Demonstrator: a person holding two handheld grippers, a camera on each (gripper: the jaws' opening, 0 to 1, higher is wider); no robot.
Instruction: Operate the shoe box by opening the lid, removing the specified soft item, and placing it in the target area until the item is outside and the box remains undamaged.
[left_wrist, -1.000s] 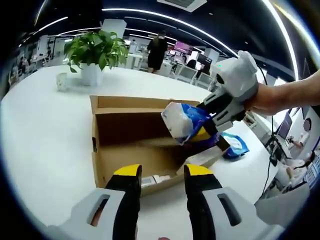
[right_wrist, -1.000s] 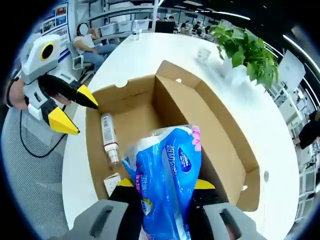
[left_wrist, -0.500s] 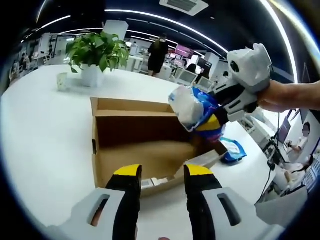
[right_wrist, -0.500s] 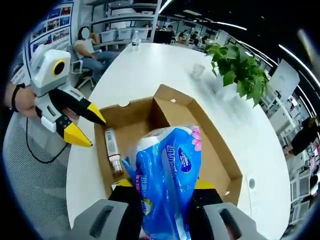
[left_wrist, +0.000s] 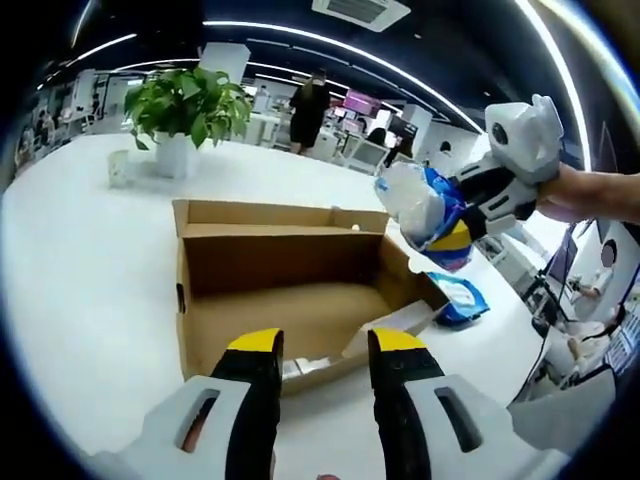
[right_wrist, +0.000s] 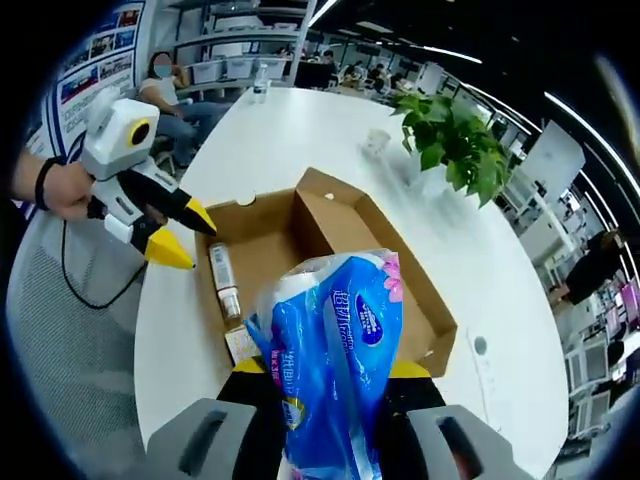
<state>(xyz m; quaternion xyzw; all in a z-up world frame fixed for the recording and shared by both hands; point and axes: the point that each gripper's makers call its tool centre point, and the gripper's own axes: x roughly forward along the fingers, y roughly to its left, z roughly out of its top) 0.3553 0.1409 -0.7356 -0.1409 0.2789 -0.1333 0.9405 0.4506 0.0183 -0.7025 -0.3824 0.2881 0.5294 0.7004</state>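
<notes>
In the left gripper view, the left gripper (left_wrist: 325, 350) rises from six o'clock with its yellow-tipped fingers (left_wrist: 252, 345) apart and nothing between them. Just beyond them sits the open shoe box (left_wrist: 290, 300) on the white table (left_wrist: 80, 270), its lid folded back toward twelve o'clock. At two o'clock the right gripper (left_wrist: 462, 222) hangs above the box's far corner, jaws clamped on the tissue pack (left_wrist: 420, 205) — lifted clear of the box. A second blue packet (left_wrist: 457, 297) lies on the table at three o'clock, just beside the box. A potted plant (left_wrist: 190, 110) stands at eleven o'clock.

In the right gripper view, the tissue pack (right_wrist: 330, 350) sits pinched between the right gripper (right_wrist: 330, 380) jaws at six o'clock. Below it, at centre, the shoe box (right_wrist: 400, 280) stands open, a small bottle (right_wrist: 222, 280) lying inside. The left gripper (right_wrist: 180, 235) points in from nine o'clock — tips spread, near the box's edge. The plant (right_wrist: 450, 150) is at one o'clock.
</notes>
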